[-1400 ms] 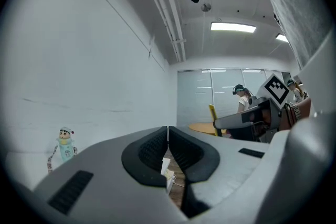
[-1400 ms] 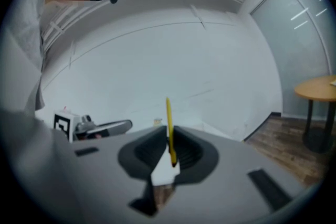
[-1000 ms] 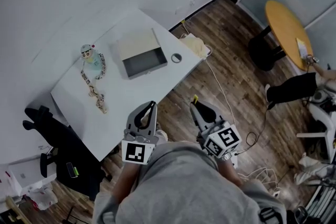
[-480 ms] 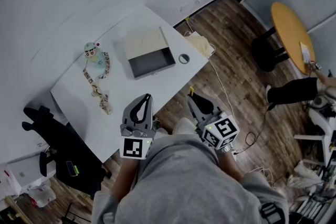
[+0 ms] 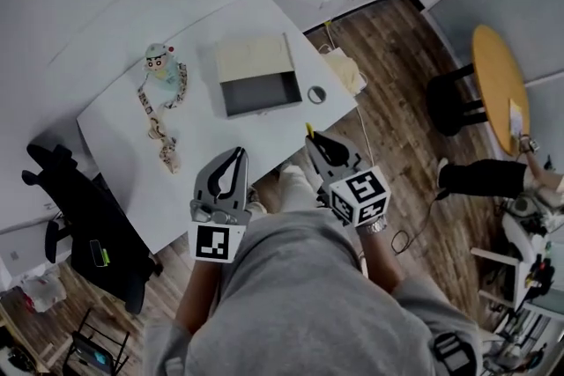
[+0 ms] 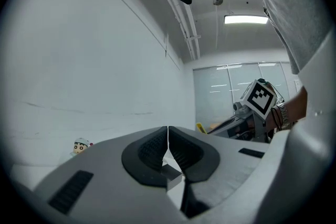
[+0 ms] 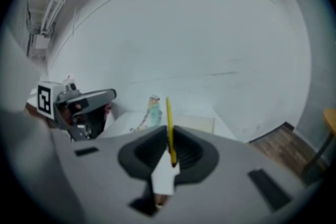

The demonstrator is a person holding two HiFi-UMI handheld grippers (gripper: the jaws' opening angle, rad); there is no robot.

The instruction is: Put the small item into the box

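Yellow and thin, the small item [image 7: 168,118] stands edge-on between the closed jaws of the right gripper [image 7: 169,136]. It is pinched near its lower end, with most of its length sticking up past the pads. It looks light and fairly stiff, so a narrow pinch should carry it. So slim a strip could still pivot or slide if the grip eases, and a hold nearer its middle would be steadier. The left gripper [image 6: 168,136] has its jaws pressed together with nothing between them. On the white table [image 5: 115,145] lies one box [image 5: 257,92], open, at 11 o'clock from the right gripper and well apart from it. One small ring [image 5: 316,94] sits just beside the box at its 3 o'clock. One toy figure [image 5: 160,66] with one beaded chain [image 5: 167,156] lies toward the box's 9 o'clock.
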